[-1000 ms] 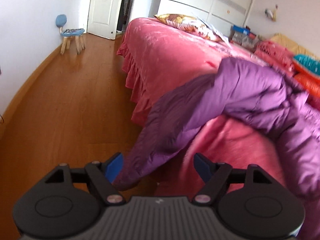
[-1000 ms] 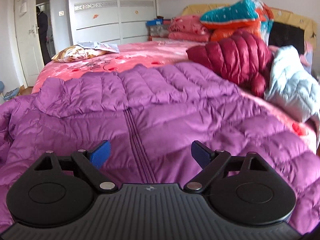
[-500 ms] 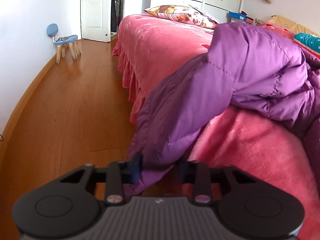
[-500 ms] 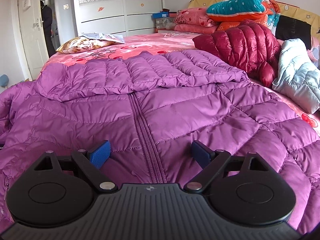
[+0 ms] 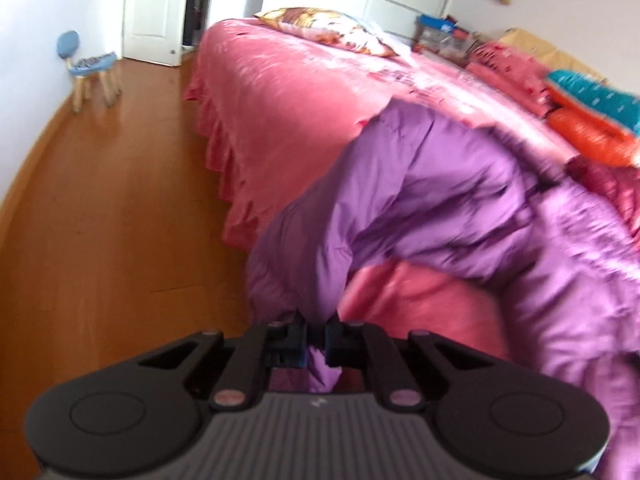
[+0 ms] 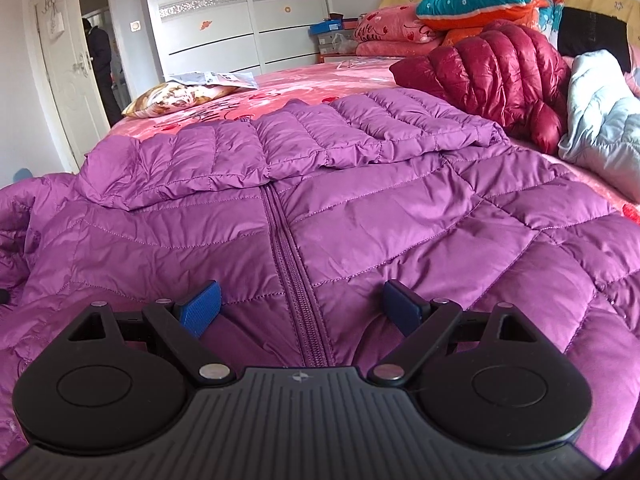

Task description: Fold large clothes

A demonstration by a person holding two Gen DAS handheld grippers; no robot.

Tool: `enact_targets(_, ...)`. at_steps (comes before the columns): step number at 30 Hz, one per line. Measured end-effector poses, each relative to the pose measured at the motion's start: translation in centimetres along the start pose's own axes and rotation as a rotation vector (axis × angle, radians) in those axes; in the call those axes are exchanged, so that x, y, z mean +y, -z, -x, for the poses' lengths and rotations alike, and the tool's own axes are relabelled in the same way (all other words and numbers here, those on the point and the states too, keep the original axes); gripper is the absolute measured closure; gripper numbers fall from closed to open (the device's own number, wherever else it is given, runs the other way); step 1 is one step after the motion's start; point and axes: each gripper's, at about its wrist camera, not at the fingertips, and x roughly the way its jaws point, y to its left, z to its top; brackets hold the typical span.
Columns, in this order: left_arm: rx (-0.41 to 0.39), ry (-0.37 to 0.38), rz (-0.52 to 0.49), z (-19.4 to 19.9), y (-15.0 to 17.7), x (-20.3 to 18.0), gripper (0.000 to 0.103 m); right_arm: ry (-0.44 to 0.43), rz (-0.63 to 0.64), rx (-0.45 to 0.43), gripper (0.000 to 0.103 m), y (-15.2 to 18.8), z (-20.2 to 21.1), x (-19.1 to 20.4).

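Note:
A purple quilted down jacket (image 6: 340, 208) lies front up on the pink bed (image 6: 360, 76), zip running down its middle and hood folded flat at the top. One sleeve (image 5: 384, 208) hangs over the bed's side in the left wrist view. My left gripper (image 5: 316, 342) is shut on the cuff end of that sleeve and holds it lifted beside the bed. My right gripper (image 6: 298, 306) hovers open just above the jacket's lower front, its blue pads either side of the zip with nothing pinched.
A dark red puffer jacket (image 6: 500, 76) and a pale blue one (image 6: 604, 132) lie at the bed's right. Folded blankets (image 6: 472, 4) are stacked at the headboard, a pillow (image 6: 176, 98) at the far left. A small blue chair (image 5: 92, 68) stands on the wooden floor (image 5: 112, 208).
My left gripper closed on the hanging sleeve's cuff and lifted it up along the bed's side. The right gripper's view shifted slightly nearer the jacket; its jaws stayed open.

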Motion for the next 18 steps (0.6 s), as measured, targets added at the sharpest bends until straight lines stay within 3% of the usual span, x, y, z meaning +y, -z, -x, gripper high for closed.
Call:
enact_targets(8, -0.061, 0.168, 0.033, 6.5, -3.2, -1.3, 0.099, -0.028, -0.022, -0.002, 0.000, 0.2, 0.3, -0.7)
enact_targets(18, -0.087, 0.395, 0.000, 9.1, -7.8, -10.8, 0.099, -0.076, -0.088, -0.014, 0.000, 0.0, 1.1, -1.7)
